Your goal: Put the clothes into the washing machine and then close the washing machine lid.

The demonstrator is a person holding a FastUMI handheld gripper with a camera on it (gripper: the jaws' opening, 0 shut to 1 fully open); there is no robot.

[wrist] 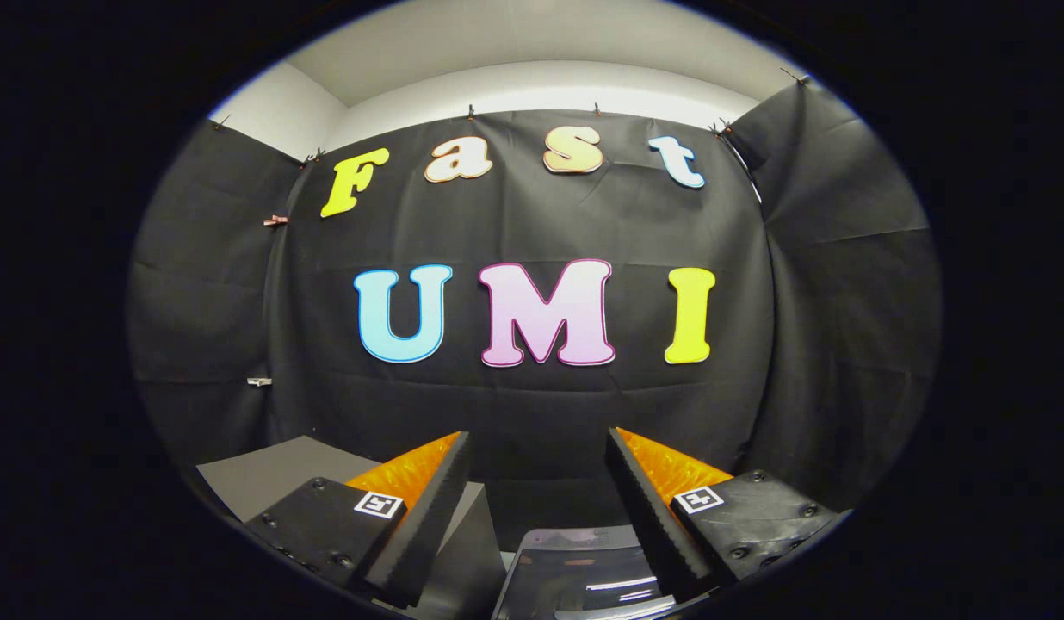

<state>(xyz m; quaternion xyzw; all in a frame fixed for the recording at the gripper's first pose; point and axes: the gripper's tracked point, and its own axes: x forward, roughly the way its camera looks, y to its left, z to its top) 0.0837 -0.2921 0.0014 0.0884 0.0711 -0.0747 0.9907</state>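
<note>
Gripper (pixel 539 482) at lower centre, fingers spread apart on nothing, facing the black cloth wall (pixel 532 224); a glossy dark raised lid (pixel 575 573) sits below between them.

no legible text or labels

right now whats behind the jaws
Beyond the open gripper hangs the booth's black cloth wall. A grey surface lies past one finger; something dark and glossy sits low between the fingers. The fingers cover the rest.
</note>
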